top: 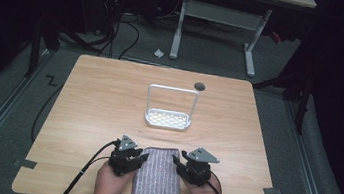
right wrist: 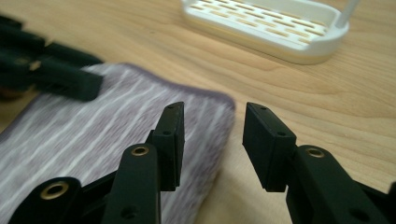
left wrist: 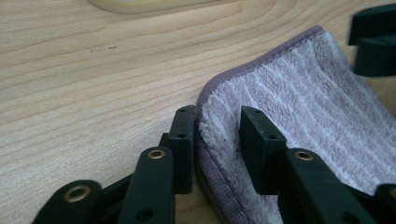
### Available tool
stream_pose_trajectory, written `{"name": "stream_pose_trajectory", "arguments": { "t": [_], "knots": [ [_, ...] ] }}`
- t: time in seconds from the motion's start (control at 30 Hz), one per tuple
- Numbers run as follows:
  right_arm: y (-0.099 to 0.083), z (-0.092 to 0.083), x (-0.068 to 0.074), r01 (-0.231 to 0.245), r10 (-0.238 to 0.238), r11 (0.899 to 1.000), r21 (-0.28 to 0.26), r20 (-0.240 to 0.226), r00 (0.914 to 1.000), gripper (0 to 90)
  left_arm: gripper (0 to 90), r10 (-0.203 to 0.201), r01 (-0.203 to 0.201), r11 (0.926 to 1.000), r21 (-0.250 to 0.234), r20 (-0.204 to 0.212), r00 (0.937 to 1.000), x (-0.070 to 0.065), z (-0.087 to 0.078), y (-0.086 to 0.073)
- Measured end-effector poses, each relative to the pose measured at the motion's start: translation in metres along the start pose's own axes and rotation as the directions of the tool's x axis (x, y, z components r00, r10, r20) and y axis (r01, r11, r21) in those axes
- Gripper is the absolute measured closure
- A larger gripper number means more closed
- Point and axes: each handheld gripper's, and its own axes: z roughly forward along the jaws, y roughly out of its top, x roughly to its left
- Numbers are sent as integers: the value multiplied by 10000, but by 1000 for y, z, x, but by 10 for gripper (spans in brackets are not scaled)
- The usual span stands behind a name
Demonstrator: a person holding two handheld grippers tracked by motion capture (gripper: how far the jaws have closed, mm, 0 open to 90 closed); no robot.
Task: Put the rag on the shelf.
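Note:
A folded purple-grey striped towel (top: 157,178) lies at the table's near edge, between my two hands. My left gripper (top: 137,159) is open at the towel's far left corner; in the left gripper view its jaws straddle the towel's piped edge (left wrist: 212,140), one jaw on the wood and one over the pile. My right gripper (top: 177,162) is open at the far right corner; in the right gripper view one jaw stands over the towel (right wrist: 116,135) and the other over bare wood, midway point (right wrist: 212,135). The towel lies flat on the table.
A white perforated rack (top: 168,119) with a tall wire handle stands mid-table beyond the towel, its base seen as the white tray (right wrist: 266,28). A dark round grommet (top: 199,86) sits near the far edge. The wooden table (top: 98,102) has bare room left and right.

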Motion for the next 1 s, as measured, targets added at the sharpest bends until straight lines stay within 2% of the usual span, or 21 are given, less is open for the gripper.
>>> {"name": "stream_pose_trajectory", "arguments": {
  "t": [0.13, 0.2, 0.23, 0.3, 0.33, 0.37, 0.43, 0.5, 0.57, 0.6, 0.63, 0.67, 0.7, 0.73, 0.77, 0.8, 0.83, 0.87, 0.93, 0.97, 1.0],
  "knots": [
    [2, 18, -6, -651, 641, 9963, 566, 198, 9977, 572, 710, -71, 71, 10000, -9, 52, 10000, 0, 1, 0],
    [1, 24, -4, -624, 609, 9939, 909, 187, 9980, 600, 748, -102, 102, 9999, 27, 114, 9999, 1, 1, 0],
    [1, 24, -4, -624, 609, 9939, 909, 187, 9980, 600, 748, -26, 24, 10000, 73, 221, 9998, 1, 1, 0],
    [-1, 25, 0, -446, 432, 9947, 928, 169, 9989, 690, 780, 108, -111, 9999, 99, 248, 9996, -1, 1, 0],
    [-2, 25, 2, -455, 450, 9941, 988, 74, 9990, 771, 791, 122, -125, 9999, 111, 272, 9996, -1, 1, 0],
    [-2, 24, 4, -426, 429, 9945, 952, -2, 9991, 829, 799, 112, -115, 9999, 122, 267, 9996, -1, 1, 0],
    [-2, 23, 8, -129, 115, 9971, 755, 191, 9998, 844, 802, 49, -51, 10000, 81, 201, 9998, -2, -1, -1],
    [-2, 18, 12, 39, -46, 9996, 271, 279, 9996, 846, 802, 240, -226, 9983, -545, 257, 9994, -5, -6, -4],
    [-1, 10, 18, 322, -311, 9991, -269, 429, 9986, 845, 801, 493, -473, 9915, -1209, 132, 9987, -11, -13, -6],
    [-2, 6, 20, 430, -402, 9974, -579, 491, 9980, 845, 800, 493, -473, 9915, -1209, 132, 9987, -11, -13, -6],
    [-2, 6, 20, 430, -402, 9974, -579, 491, 9980, 845, 800, 578, -555, 9864, -1547, 104, 9983, -14, -16, -7],
    [-2, 2, 23, 550, -500, 9949, -846, 593, 9970, 844, 801, 727, -726, 9797, -1869, -66, 9973, -17, -20, -6],
    [-2, -5, 28, 807, -688, 9861, -1451, 848, 9940, 844, 801, 802, -822, 9736, -2130, -178, 9966, -20, -24, -5],
    [-2, -5, 28, 807, -688, 9861, -1451, 848, 9940, 844, 801, 848, -876, 9691, -2304, -220, 9962, -21, -26, -5],
    [0, -11, 31, 980, -782, 9761, -1942, 1072, 9912, 844, 801, 889, -950, 9581, -2703, -346, 9954, -24, -33, -2],
    [0, -11, 31, 980, -782, 9761, -1942, 1072, 9912, 844, 801, 889, -950, 9581, -2703, -346, 9954, -24, -33, -2],
    [3, -17, 33, 1027, -766, 9655, -2391, 1160, 9903, 844, 801, 971, -1081, 9462, -3049, -511, 9940, -26, -38, 0],
    [4, -19, 34, 1083, -798, 9617, -2516, 1211, 9894, 844, 801, 971, -1081, 9462, -3049, -511, 9940, -26, -38, 0],
    [8, -23, 35, 1278, -931, 9500, -2850, 1321, 9869, 844, 801, 1051, -1210, 9331, -3386, -651, 9923, -29, -44, 3],
    [8, -23, 35, 1278, -931, 9500, -2850, 1321, 9869, 844, 801, 1077, -1239, 9285, -3501, -657, 9920, -30, -47, 5],
    [13, -28, 35, 1407, -1001, 9405, -3095, 1435, 9846, 844, 801, 1078, -1236, 9236, -3628, -635, 9921, -31, -49, 7]
  ]
}}
